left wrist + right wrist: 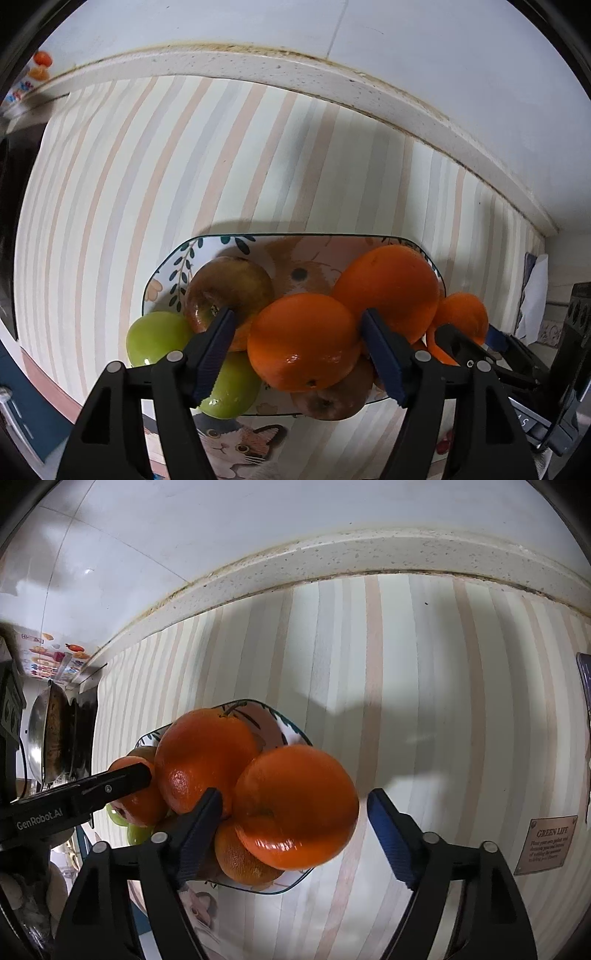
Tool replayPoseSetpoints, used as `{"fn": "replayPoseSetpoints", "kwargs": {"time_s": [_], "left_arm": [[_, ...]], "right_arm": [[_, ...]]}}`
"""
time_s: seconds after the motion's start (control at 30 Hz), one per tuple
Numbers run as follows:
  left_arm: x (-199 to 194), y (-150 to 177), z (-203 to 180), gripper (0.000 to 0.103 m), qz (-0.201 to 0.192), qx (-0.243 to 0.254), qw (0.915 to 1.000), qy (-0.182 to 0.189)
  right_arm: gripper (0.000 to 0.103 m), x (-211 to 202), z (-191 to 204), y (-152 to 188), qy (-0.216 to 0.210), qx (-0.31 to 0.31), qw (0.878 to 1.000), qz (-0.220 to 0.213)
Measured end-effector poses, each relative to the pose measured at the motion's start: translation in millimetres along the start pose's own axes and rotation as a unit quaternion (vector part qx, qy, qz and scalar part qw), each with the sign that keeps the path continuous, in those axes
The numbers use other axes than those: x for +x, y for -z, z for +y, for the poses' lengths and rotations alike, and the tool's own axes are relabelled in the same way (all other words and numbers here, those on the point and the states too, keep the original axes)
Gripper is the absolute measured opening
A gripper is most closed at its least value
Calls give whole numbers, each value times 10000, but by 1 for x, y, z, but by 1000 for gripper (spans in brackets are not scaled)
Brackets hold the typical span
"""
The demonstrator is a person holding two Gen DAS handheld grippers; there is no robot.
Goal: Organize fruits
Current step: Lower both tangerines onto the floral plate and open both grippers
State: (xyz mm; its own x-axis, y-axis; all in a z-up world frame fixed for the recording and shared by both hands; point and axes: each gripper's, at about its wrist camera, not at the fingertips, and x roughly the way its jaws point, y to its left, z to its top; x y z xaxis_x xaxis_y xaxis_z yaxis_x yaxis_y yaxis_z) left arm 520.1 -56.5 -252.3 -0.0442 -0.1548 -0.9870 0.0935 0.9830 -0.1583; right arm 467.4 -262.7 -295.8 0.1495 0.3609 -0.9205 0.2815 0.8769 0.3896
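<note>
A patterned plate (236,247) holds a pile of fruit: oranges, two brownish apples (229,288) and two green apples (157,336). My left gripper (299,350) is closed around the front orange (303,341), a finger on each side of it. My right gripper (291,823) is open around another orange (295,805) at the plate's (291,734) right end; a gap shows beside its right finger (391,834). The right gripper's fingers (454,339) also show in the left wrist view by a small orange (461,312). The left gripper's finger (122,779) shows in the right wrist view.
A striped cloth (184,166) covers the counter up to a white speckled ledge (258,66) and wall. A cat-print mat (236,443) lies under the plate's near edge. A wok (48,734) stands at far left in the right wrist view; a "Green Life" label (546,845) lies at right.
</note>
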Motion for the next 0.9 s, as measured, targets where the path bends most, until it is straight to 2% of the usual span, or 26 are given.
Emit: {"fn": "replayPoseSetpoints", "kwargs": {"time_s": [0.13,0.33,0.43,0.53,0.7,0.9], "left_arm": [[-7,-2,6,70,-102,-125,9999,35],[-23,3,11,70,-317,-111,9994,-56],[-35,12,14,74,-535,-128,9984,-143],[-47,30,14,84,-792,-64,9966,-232],[-57,72,16,84,-1035,-50,9941,-328],[-72,119,13,84,-1347,-127,9898,-447]], "right_arm": [[94,-3,0,-1,-31,4,10000,-36],[94,-5,-5,6,-80,90,9999,-30],[94,-14,-5,13,58,24,9999,-141],[96,-32,0,24,352,-223,9985,-359],[96,-60,20,50,687,-673,9933,-639],[96,-89,42,82,897,-1079,9860,-902]]}}
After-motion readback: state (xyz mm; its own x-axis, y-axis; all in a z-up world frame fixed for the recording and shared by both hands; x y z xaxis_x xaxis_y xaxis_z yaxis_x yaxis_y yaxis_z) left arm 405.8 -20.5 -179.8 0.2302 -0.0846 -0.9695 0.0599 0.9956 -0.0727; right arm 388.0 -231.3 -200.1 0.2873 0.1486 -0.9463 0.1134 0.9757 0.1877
